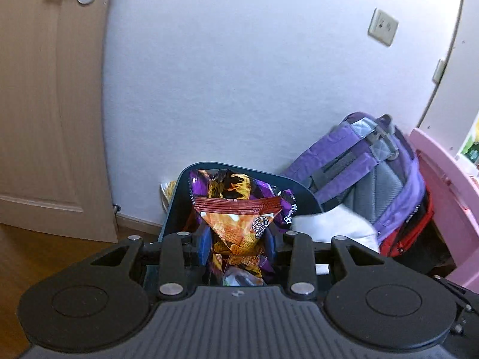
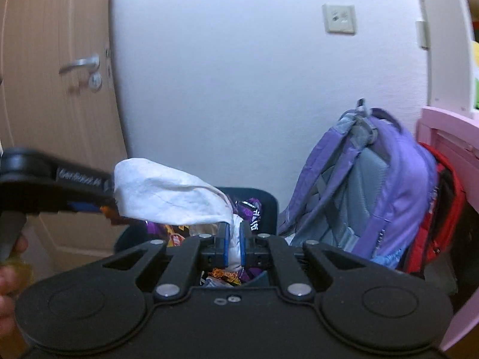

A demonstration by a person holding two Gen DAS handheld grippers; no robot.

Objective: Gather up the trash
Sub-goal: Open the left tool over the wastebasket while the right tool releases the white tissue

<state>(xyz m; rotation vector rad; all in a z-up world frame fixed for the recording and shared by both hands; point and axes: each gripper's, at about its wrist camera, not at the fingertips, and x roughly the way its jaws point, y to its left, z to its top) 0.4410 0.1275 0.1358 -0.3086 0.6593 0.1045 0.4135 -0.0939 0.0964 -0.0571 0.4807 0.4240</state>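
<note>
A crumpled snack wrapper (image 1: 239,221), glossy foil printed in orange, purple and a dark red band, is pinched between the blue pads of the left gripper (image 1: 239,248), its jaws clamped partway on the creased packet, which stands up in front of a dark blue trash bin (image 1: 302,191). The right gripper (image 2: 234,248) is clenched nearly flat on the tail of a soft white tissue (image 2: 167,197), whose limp, wrinkled sheet billows up and to the left, reaching the side of the other gripper as seen from the right wrist. Both pieces hang over the bin's open mouth, apparently so they can be dropped in; the bin already holds more shiny purple and orange wrappers (image 2: 251,209), and it looks close to full. The thin foil should hold its crushed shape on release, while the tissue may cling or drift. The bin stands on the floor against a pale, lightly textured wall (image 1: 239,74), just beside a padded purple and grey backpack (image 2: 374,185) that leans over a red bag (image 2: 440,209). A pink plastic piece of furniture (image 2: 449,131) is at the right edge, a wood-grain door (image 2: 60,104) with a metal lever handle (image 2: 79,64) at the left, and a wall plate (image 2: 339,19) higher up.
</note>
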